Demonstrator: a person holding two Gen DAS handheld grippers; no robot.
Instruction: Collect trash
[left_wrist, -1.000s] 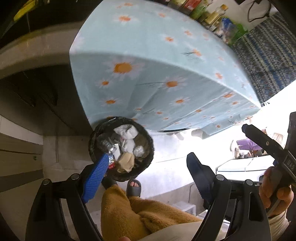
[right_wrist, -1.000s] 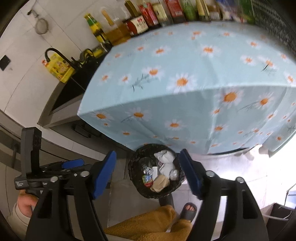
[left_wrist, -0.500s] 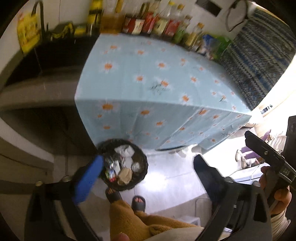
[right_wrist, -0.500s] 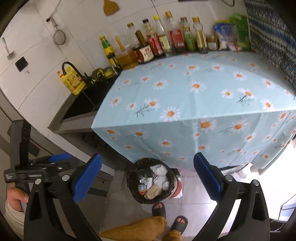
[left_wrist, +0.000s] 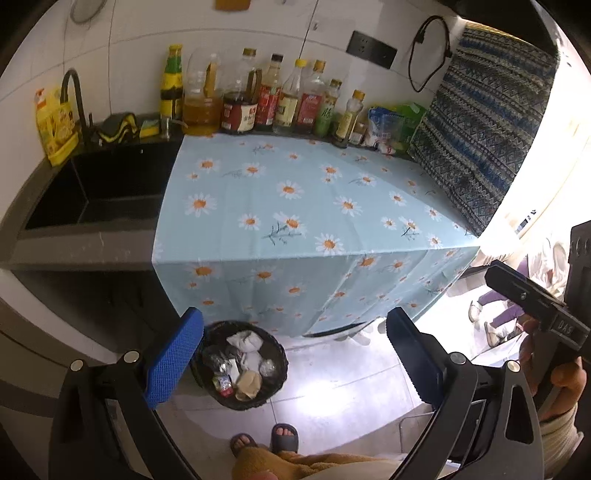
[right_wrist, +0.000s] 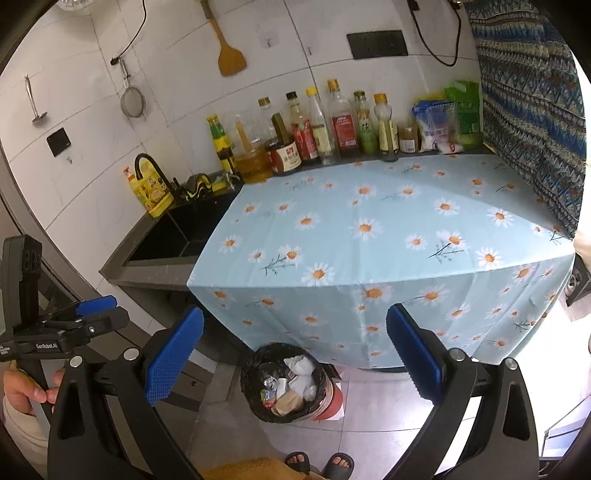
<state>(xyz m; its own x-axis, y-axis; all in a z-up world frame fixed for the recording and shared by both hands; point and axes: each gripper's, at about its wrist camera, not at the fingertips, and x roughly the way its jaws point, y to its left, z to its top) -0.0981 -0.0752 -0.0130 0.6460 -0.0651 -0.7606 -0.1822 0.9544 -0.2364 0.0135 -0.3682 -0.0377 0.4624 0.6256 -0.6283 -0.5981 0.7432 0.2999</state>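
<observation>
A black mesh trash bin (left_wrist: 242, 365) stands on the floor below the counter's front edge, holding crumpled tissues, wrappers and a small bottle; it also shows in the right wrist view (right_wrist: 284, 382). My left gripper (left_wrist: 293, 354) is open and empty, high above the bin. My right gripper (right_wrist: 293, 354) is open and empty too, held above the bin. The daisy-print tablecloth (left_wrist: 295, 206) on the counter carries no loose trash that I can see.
A row of sauce and oil bottles (left_wrist: 258, 99) and snack bags (left_wrist: 388, 127) line the back wall. A black sink (left_wrist: 99, 184) with a tap lies left of the cloth. A patterned fabric (left_wrist: 480, 129) hangs at the right. My sandalled feet (left_wrist: 273, 439) stand by the bin.
Both grippers have risen and pulled back from the bin, so the whole counter top and bottle row now show. Both stay open and empty.
</observation>
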